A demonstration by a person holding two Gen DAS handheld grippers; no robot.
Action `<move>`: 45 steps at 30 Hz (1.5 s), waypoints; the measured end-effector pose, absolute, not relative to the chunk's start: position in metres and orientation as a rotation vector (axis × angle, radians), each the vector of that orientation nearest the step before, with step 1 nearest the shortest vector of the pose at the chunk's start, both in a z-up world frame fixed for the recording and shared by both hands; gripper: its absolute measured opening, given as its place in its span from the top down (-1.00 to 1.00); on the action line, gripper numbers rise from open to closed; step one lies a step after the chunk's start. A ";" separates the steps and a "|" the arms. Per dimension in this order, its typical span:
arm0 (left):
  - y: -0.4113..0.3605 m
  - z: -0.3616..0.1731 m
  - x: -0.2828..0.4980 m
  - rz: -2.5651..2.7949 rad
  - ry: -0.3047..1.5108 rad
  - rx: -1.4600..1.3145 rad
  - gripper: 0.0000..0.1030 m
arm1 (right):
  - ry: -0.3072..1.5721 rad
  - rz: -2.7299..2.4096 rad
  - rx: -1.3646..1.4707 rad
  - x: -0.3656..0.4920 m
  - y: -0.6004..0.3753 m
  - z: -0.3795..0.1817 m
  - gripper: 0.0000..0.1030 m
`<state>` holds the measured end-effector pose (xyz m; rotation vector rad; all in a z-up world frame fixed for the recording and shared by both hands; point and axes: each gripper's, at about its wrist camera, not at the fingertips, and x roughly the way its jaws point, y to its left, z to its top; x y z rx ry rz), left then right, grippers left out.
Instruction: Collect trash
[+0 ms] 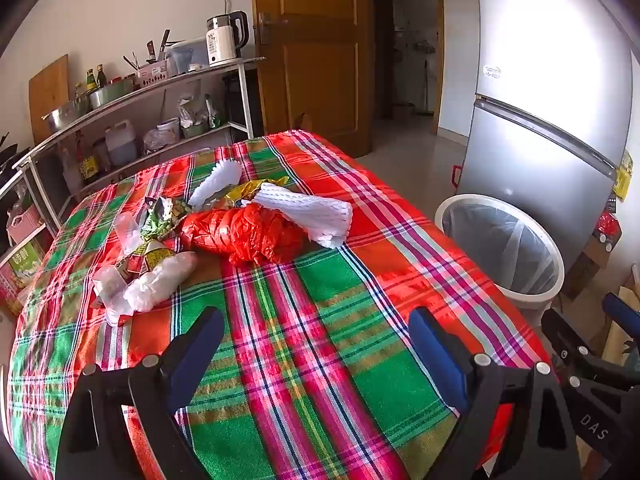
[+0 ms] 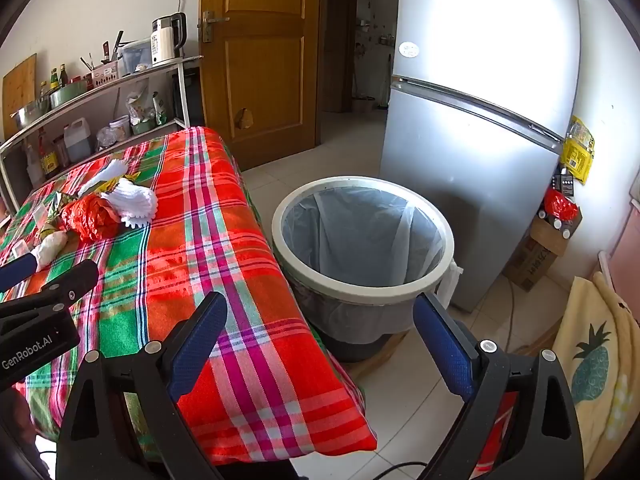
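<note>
Jaws of both grippers wide, empty.

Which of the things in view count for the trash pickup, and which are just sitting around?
For the job:
- red plastic bag
- white foam netting
- snack wrappers
- clear plastic bags
- lined trash bin
- left tool and right tool, both open and empty

Just lying about:
- kettle
- fridge
- shelf

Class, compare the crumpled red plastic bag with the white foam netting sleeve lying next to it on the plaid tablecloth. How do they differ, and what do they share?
The crumpled red plastic bag is shiny and smooth-skinned; the white foam netting sleeve is matte with a ribbed mesh texture. The bag is bunched into a rounded lump; the sleeve lies flatter and longer. Both rest touching each other in the trash pile on the plaid tablecloth.
</note>
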<state>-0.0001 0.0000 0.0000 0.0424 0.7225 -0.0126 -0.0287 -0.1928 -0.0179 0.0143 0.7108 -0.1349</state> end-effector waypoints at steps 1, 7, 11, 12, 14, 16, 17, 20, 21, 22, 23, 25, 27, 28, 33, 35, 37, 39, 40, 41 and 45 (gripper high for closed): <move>0.000 0.000 0.000 -0.011 0.727 0.046 -0.83 | 0.711 -0.134 0.016 -0.029 -0.193 -0.018 -0.83; 0.000 0.000 -0.001 -0.011 0.718 0.045 -0.83 | 0.708 -0.134 0.017 -0.029 -0.193 -0.017 -0.83; 0.000 0.000 -0.001 -0.010 0.718 0.041 -0.83 | 0.705 -0.131 0.014 -0.030 -0.191 -0.016 -0.83; 0.000 0.000 -0.002 -0.009 0.718 0.039 -0.83 | 0.705 -0.130 0.014 -0.030 -0.191 -0.016 -0.83; 0.000 0.000 -0.003 -0.010 0.716 0.039 -0.83 | 0.705 -0.130 0.014 -0.030 -0.192 -0.016 -0.83; 0.000 0.000 -0.004 -0.010 0.716 0.040 -0.83 | 0.705 -0.130 0.014 -0.029 -0.192 -0.016 -0.83; 0.000 0.000 -0.003 -0.011 0.717 0.037 -0.83 | 0.705 -0.130 0.014 -0.029 -0.193 -0.016 -0.83; 0.000 0.000 -0.003 -0.009 0.717 0.037 -0.83 | 0.702 -0.131 0.012 -0.032 -0.191 -0.015 -0.83; 0.000 0.000 -0.004 -0.008 0.717 0.037 -0.83 | 0.701 -0.131 0.011 -0.032 -0.191 -0.014 -0.83; 0.000 0.000 -0.004 -0.007 0.717 0.039 -0.83 | 0.703 -0.131 0.012 -0.030 -0.190 -0.015 -0.83; 0.001 -0.001 -0.003 -0.008 0.717 0.039 -0.83 | 0.703 -0.132 0.013 -0.030 -0.191 -0.015 -0.83; 0.000 0.000 -0.003 -0.008 0.716 0.039 -0.83 | 0.704 -0.131 0.015 -0.030 -0.191 -0.016 -0.83; 0.000 0.000 -0.004 -0.007 0.716 0.039 -0.83 | 0.705 -0.131 0.014 -0.030 -0.192 -0.016 -0.83; 0.001 0.000 -0.005 -0.007 0.716 0.039 -0.83 | 0.706 -0.132 0.013 -0.029 -0.190 -0.013 -0.83; 0.003 -0.001 -0.003 -0.002 0.717 0.038 -0.83 | 0.706 -0.132 0.014 -0.029 -0.191 -0.014 -0.83; 0.002 0.000 -0.003 0.001 0.714 0.044 -0.83 | 0.707 -0.132 0.015 -0.029 -0.191 -0.015 -0.83; 0.003 0.000 -0.003 -0.003 0.717 0.039 -0.83 | 0.706 -0.133 0.015 -0.029 -0.192 -0.015 -0.83; 0.005 0.000 -0.002 0.001 0.719 0.037 -0.83 | 0.705 -0.132 0.014 -0.031 -0.191 -0.015 -0.83; 0.005 0.000 -0.002 0.002 0.719 0.038 -0.83 | 0.705 -0.132 0.014 -0.031 -0.191 -0.015 -0.83; 0.005 0.000 -0.002 0.000 0.719 0.038 -0.83 | 0.706 -0.132 0.015 -0.031 -0.192 -0.015 -0.83; 0.004 0.000 -0.002 -0.001 0.717 0.037 -0.83 | 0.705 -0.131 0.014 -0.031 -0.191 -0.015 -0.83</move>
